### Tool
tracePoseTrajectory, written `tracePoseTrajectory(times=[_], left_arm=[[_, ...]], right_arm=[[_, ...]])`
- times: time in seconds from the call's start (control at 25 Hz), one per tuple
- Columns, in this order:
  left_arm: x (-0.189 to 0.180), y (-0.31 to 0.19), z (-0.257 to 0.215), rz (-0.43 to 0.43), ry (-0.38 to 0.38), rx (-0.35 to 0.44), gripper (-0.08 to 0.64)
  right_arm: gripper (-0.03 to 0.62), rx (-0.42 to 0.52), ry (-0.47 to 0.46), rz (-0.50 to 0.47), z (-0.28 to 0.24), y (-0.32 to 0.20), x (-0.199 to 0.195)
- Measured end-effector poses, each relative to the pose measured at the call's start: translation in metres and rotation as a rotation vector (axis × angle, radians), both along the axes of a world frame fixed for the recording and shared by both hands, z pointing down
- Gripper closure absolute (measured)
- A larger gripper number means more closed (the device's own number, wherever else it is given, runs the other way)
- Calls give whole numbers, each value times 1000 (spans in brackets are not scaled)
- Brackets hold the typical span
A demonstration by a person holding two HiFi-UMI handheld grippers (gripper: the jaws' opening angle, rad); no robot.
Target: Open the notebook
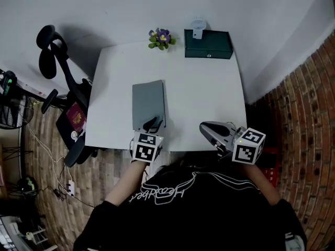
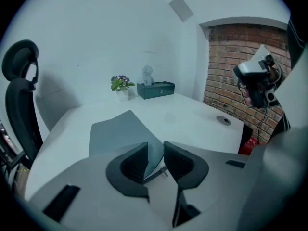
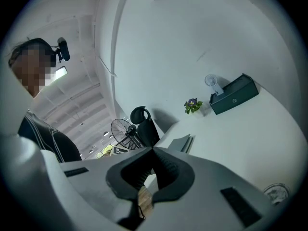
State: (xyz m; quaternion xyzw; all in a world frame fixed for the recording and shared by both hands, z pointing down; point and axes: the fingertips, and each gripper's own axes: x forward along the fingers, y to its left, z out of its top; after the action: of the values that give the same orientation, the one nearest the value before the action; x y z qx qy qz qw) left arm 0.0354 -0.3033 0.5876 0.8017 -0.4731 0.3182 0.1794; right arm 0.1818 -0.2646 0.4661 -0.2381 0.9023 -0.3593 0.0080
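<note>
Two grippers sit at the near edge of a white table (image 1: 209, 93), at 6 o'clock in the head view. The left gripper (image 1: 153, 123) points down at the near end of a grey notebook (image 1: 148, 102), which lies just toward 8 o'clock from the table's middle, its long side running from 6 to 12 o'clock. In the left gripper view the left gripper's (image 2: 155, 160) dark pads are drawn close and pinch the near edge of the notebook's (image 2: 115, 131) cover. That edge is raised and bowed off the pages beneath, while the far end of the cover lies flat.

Toward 4 o'clock from the notebook and well apart from it, the right gripper (image 1: 205, 128) is held nearly level over the table's edge. Its tips (image 3: 151, 150) are pressed together with nothing between them.

At the table's far edge, a small potted flower (image 1: 160, 37) stands at 12 o'clock. A dark green box (image 1: 208, 44) stands at 1 o'clock, with a small white fan (image 1: 198, 26) at its far side. A black office chair (image 1: 63, 72) stands off the table at 9 o'clock.
</note>
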Motion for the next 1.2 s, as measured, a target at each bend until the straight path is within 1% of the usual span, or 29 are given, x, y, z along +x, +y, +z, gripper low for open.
tracePoseTrajectory(times=[0.12,0.28,0.48,0.68,0.88,1.04,1.2], left_arm=[[-1,0,-8,6,10,1,453],[-6,1,-21,33,16,12,502],[-10,2,-32,68,42,6,515],[-18,3,-44,96,72,-2,518],[-28,3,-58,108,86,5,518],[-40,4,-67,109,90,18,518],[-53,5,-76,102,96,38,518]], right_arm=[[592,4,-5,-10,-3,0,-10],[592,14,-10,-16,-9,0,-25],[592,1,-23,8,-13,-2,-34],[592,0,-27,21,-23,-3,-49],[592,4,-36,25,-33,-3,-66],[592,11,-26,22,-39,0,-79],[592,18,-36,22,-44,2,-90]])
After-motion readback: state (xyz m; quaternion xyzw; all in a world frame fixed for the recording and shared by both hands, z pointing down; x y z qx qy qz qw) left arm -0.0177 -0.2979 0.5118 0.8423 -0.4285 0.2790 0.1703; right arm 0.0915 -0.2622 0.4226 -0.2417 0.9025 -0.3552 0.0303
